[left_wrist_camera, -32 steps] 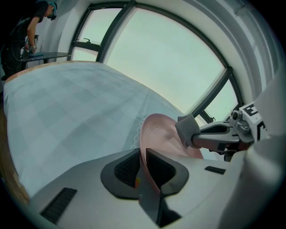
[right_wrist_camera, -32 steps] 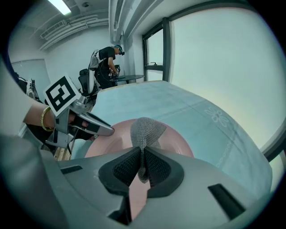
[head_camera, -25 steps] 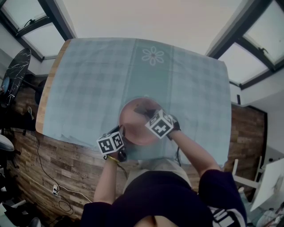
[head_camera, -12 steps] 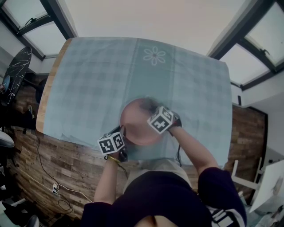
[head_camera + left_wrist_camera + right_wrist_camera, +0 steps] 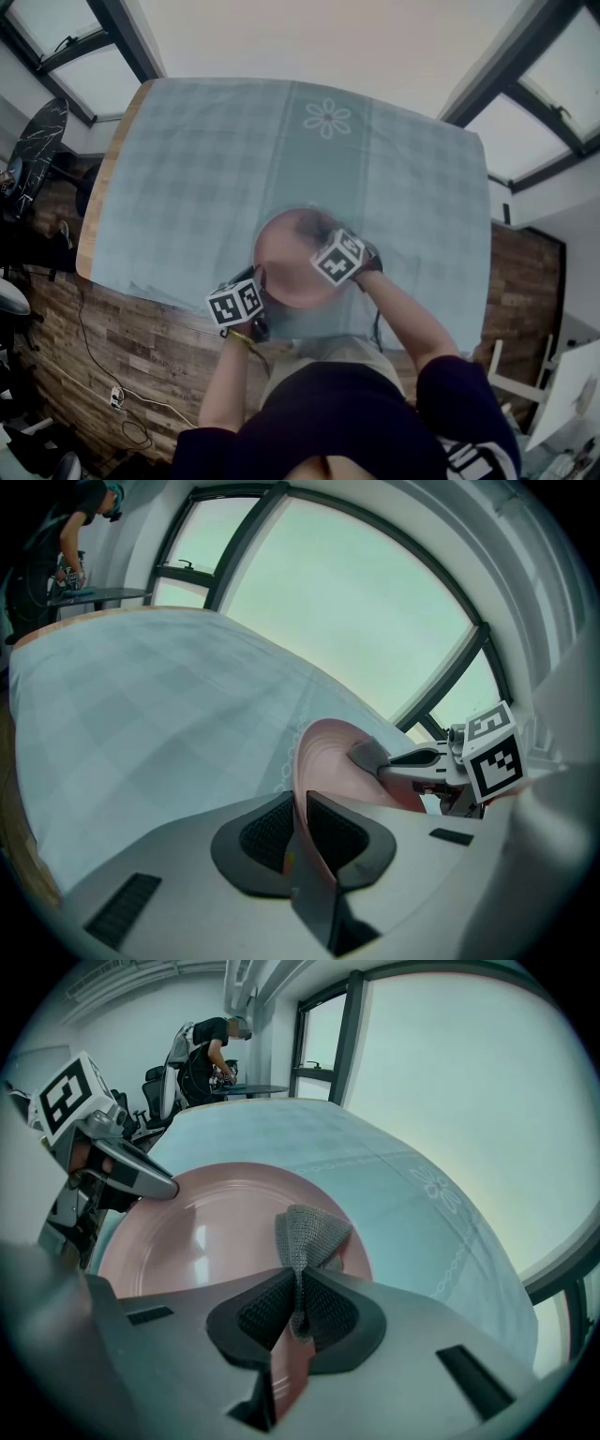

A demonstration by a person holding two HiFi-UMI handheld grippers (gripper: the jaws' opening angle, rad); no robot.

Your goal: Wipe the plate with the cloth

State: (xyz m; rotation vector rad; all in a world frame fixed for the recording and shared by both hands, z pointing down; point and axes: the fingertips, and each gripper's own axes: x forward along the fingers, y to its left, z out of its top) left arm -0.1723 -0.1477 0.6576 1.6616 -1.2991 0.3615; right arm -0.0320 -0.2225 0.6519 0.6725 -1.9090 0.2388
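Note:
A pink plate (image 5: 291, 258) lies near the table's front edge, on the pale blue checked tablecloth (image 5: 206, 169). My left gripper (image 5: 298, 832) is shut on the plate's (image 5: 328, 761) near-left rim. My right gripper (image 5: 298, 1309) is shut on a small grey knitted cloth (image 5: 309, 1234), which rests on the plate's (image 5: 206, 1232) inner surface at its right side. In the head view the right gripper (image 5: 330, 246) is over the plate's right part and the left gripper (image 5: 255, 292) is at its lower left edge.
The tablecloth has a white flower print (image 5: 326, 118) at the far middle. The wooden table edge (image 5: 94, 216) shows at the left. A person (image 5: 208, 1049) stands at a desk far behind. A wooden floor (image 5: 112, 347) with cables lies below the table.
My right gripper with the cloth has shifted slightly right, then back down over the plate's right side. The left gripper and the plate have stayed in place.

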